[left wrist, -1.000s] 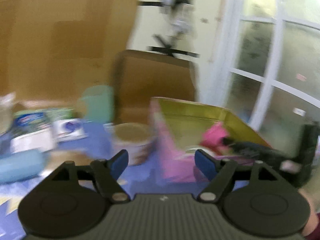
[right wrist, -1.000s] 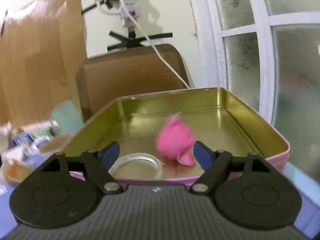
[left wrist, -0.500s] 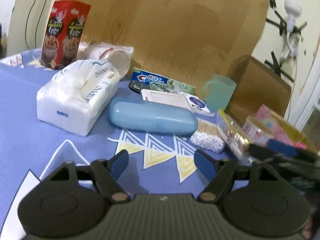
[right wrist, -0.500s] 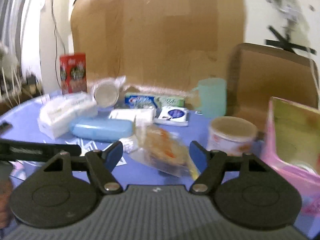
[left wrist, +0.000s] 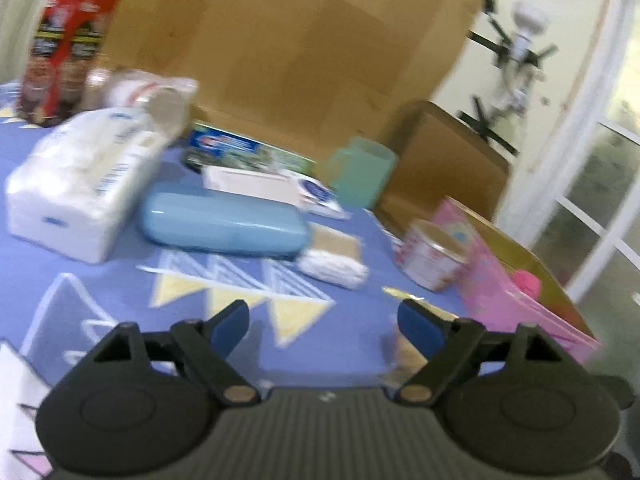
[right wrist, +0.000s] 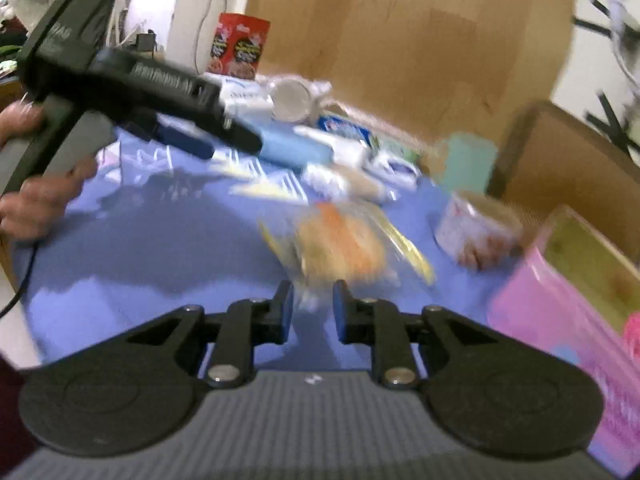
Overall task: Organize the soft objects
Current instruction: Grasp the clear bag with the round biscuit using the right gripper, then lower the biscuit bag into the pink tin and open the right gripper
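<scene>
Holding a pink toy [left wrist: 527, 282], apparently, the tin [left wrist: 520, 304] sits beyond both empty, parted tools.

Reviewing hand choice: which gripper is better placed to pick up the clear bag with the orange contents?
Right. The right gripper sits just before the clear bag, jaws just narrowed, nothing gripped. The left gripper is open over bare tablecloth.

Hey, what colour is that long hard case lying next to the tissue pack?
Light blue case, clearest in the left wrist view.
</scene>
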{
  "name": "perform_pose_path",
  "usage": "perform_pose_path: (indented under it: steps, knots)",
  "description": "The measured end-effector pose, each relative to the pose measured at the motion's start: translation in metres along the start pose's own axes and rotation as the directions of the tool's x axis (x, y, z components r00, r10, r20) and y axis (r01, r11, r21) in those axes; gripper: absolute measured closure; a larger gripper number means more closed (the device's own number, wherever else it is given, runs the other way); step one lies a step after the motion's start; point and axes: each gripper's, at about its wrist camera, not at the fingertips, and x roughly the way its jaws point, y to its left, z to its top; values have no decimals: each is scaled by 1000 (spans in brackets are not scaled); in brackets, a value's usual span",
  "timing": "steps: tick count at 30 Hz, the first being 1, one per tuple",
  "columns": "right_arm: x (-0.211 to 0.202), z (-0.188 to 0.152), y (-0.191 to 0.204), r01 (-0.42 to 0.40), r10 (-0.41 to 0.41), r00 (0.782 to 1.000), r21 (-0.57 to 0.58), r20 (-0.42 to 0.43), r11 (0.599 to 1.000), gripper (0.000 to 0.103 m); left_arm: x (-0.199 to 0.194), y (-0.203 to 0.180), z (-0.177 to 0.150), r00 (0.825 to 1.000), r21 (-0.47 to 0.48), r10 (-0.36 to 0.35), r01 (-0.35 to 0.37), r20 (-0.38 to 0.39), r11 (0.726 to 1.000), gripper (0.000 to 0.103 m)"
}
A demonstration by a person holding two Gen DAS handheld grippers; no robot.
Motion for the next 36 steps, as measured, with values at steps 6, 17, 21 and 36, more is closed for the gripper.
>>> perform_pose_path:
  steps: [6,17,21,36]
  knots:
    - [0,-5,-16,-32,29,999,207,15,978,39,34,-42,0,992,81,-52,62,-116,995,15]
    - [26,7,-16,-2,-17,998,294,60,956,45,55,-95,-2,982,186,-50,84,-180,979,57]
    - [-8,3,-27,100,-152,974,287,166,953,45,55,-137,13,982,249,-135,164,-131,954,57]
    - [-40,-41,-150,566,-639,769,455,10,688,50,161,-288,1,966,464,-187,250,-178,850,50]
